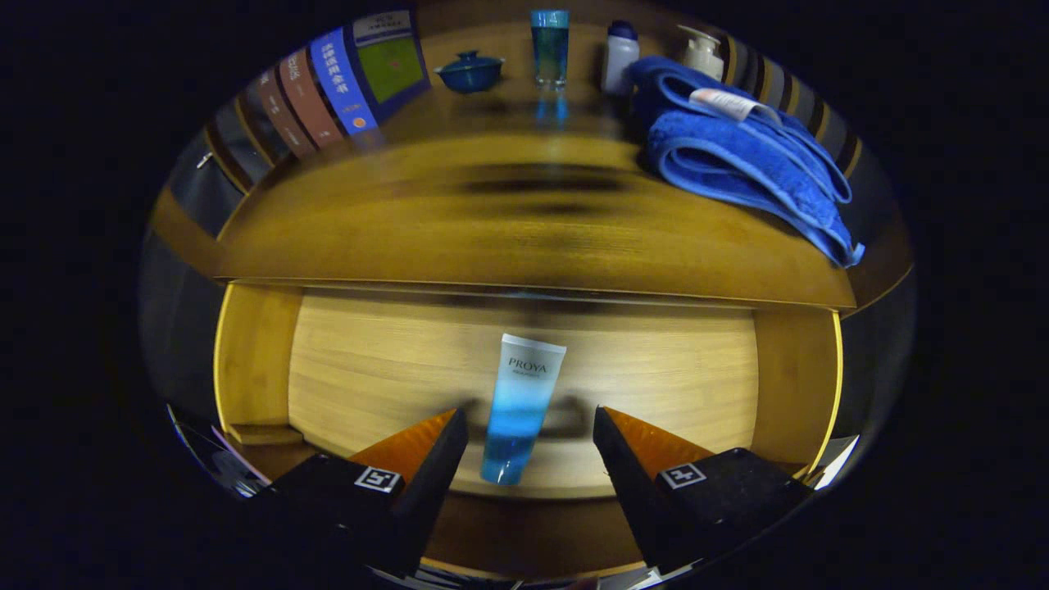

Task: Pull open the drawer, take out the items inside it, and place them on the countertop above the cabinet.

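The drawer (254, 360) stands open; a tube (520, 406) lies on its floor between the spread, empty fingers of the gripper (531, 426). It looks light, soft and slick (likely squashy), so grip mid-body, gently.

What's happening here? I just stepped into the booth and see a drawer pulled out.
A person's handheld gripper hangs open over the open drawer, its fingers on either side of a blue-and-white tube lying on the drawer floor, not yet pressing it. The countertop above already carries a folded blue towel, books, a lidded blue bowl, a glass and two bottles.
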Demonstrator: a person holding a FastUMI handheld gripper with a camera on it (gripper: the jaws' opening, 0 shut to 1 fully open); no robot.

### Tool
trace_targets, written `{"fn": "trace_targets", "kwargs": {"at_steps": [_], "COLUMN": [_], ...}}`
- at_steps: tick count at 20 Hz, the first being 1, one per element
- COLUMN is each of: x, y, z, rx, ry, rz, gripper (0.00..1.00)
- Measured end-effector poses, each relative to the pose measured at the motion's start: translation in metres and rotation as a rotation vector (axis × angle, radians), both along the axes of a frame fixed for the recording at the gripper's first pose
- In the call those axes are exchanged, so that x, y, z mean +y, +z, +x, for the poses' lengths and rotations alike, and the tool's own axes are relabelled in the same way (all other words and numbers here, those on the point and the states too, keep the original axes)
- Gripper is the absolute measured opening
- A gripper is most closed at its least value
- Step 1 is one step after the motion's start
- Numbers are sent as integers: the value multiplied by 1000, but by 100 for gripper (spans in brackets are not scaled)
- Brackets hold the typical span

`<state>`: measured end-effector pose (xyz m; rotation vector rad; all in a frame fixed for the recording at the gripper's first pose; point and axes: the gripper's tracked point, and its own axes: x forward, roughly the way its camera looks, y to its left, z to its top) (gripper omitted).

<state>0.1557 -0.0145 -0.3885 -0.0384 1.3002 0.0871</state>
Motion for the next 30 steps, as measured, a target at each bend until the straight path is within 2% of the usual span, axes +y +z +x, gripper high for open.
{"fn": "trace_targets", "kwargs": {"at_steps": [6, 9, 11, 14, 17, 21, 24, 30], "x": [11, 4, 0, 9, 6, 6, 4, 9], "y": [-27, -33, -31, -22, 7, 36, 60, 141], "z": [-4, -9, -9, -12, -13, -15, -21, -30], "rx": [107, 136, 146, 123, 106, 88, 77, 19], "ry": [-52, -80, -57, -79, -95, -101, -103, -90], "rz": [17, 7, 11, 74, 130, 155, 169, 221], "gripper": [89, 63, 48, 48, 47, 34, 34, 34]}}
